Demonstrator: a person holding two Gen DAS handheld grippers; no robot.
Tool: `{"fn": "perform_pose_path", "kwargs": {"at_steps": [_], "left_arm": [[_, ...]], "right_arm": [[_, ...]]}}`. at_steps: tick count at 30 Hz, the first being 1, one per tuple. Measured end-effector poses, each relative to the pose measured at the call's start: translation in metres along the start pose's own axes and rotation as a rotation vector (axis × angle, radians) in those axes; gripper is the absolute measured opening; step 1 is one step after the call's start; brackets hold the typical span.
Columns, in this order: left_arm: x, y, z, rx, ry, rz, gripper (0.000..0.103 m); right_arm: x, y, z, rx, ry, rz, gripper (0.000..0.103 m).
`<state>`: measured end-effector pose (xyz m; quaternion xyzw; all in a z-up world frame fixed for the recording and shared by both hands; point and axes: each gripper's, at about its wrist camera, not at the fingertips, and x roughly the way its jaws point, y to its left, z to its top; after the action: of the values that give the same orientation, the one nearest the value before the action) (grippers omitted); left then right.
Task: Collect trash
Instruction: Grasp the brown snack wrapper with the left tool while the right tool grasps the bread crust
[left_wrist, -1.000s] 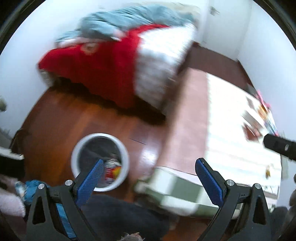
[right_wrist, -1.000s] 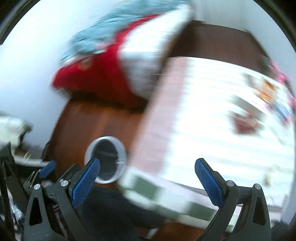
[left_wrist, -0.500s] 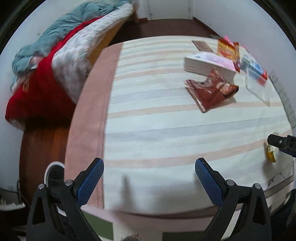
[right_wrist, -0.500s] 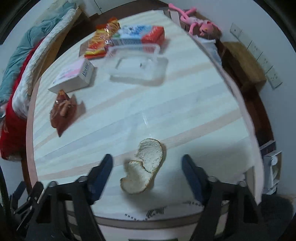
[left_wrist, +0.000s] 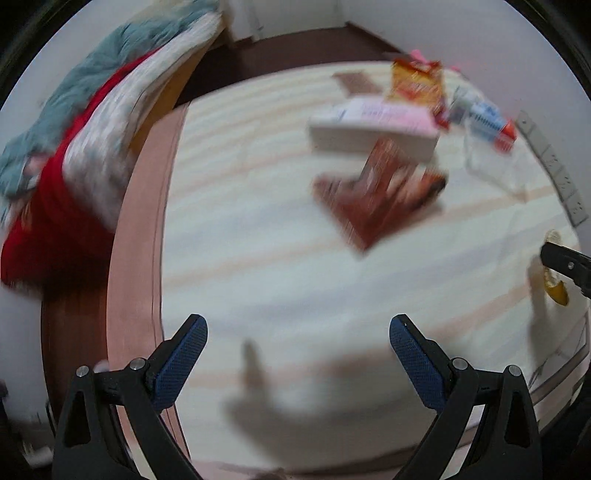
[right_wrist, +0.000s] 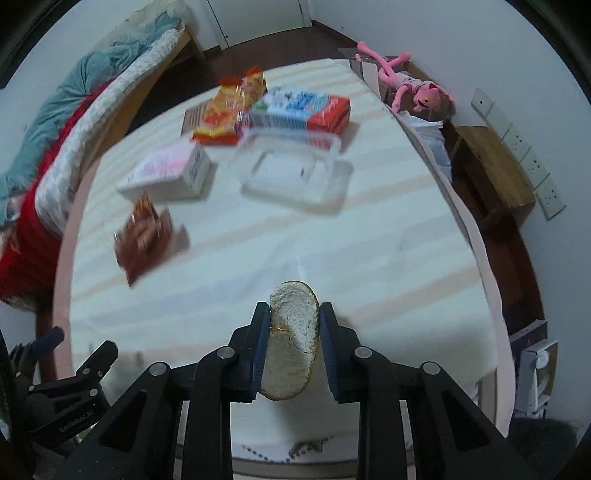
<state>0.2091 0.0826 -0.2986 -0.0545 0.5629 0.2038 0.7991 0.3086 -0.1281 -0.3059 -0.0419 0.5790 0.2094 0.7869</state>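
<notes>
the left gripper (left_wrist: 297, 345) hangs with jaws wide apart and empty above the striped cream tablecloth (left_wrist: 258, 258). right of it, the right gripper (right_wrist: 293, 317) pinches a pale, curved piece of fruit peel (right_wrist: 291, 339) above the table's near edge.

Counter (right_wrist: 369, 236): cream striped cloth, ahead of the gripper.
Bed (right_wrist: 74, 110): far left, red and teal bedding.
Floor (right_wrist: 513, 258): dark wood, right of the counter.
Walls (right_wrist: 480, 44): white; outlets (right_wrist: 532, 168) far right.
</notes>
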Motion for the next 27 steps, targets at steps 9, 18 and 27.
{"fn": "perform_pose_path", "kwargs": {"at_steps": [9, 18, 27], "left_arm": [[0.034, -0.036, 0.080, 0.333, 0.029, -0.210, 0.100], [0.053, -0.046, 0.082, 0.301, 0.104, -0.267, 0.035], [0.009, -0.028, 0.041, 0.037, 0.007, -0.156, 0.029]], "right_arm": [[0.044, 0.000, 0.079, -0.042, 0.103, -0.025, 0.028], [0.039, 0.006, 0.082, -0.041, 0.096, 0.011, 0.028], [0.004, 0.023, 0.061, -0.066, 0.029, 0.044, 0.027]]}}
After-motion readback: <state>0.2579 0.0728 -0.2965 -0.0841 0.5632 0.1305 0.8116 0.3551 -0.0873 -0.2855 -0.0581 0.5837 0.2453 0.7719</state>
